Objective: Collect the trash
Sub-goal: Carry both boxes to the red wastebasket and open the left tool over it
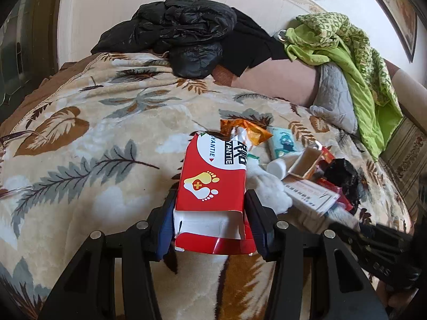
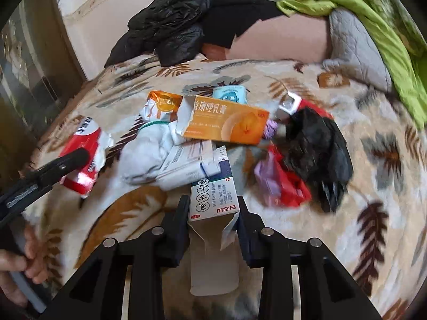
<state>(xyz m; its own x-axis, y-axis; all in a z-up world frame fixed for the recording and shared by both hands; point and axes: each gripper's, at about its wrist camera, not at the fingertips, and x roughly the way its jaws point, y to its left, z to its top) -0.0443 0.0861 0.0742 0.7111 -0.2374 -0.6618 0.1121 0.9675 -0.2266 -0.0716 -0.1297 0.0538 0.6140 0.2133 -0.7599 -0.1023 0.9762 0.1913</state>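
Trash lies scattered over the leaf-patterned blanket on the bed, and we have a claw on two pieces of it. Our left gripper is narrowed onto the red and white box with the footprint logo, its two dark pads pressed against the box's long sides, so the box stands out ahead of the fingers with its torn end nearest the camera. Our right gripper stands partly open, with the white and blue carton between its fingers; both pads meet the carton's sides near its open flap. Beyond that carton, the rest of the litter sits in a loose heap: an orange carton lies across the top, an orange and white wrapper just beside it, crumpled white paper below, a red plastic bag and a black plastic bag to the side. From the right wrist view, the left gripper with its red box shows at the left edge of the heap.
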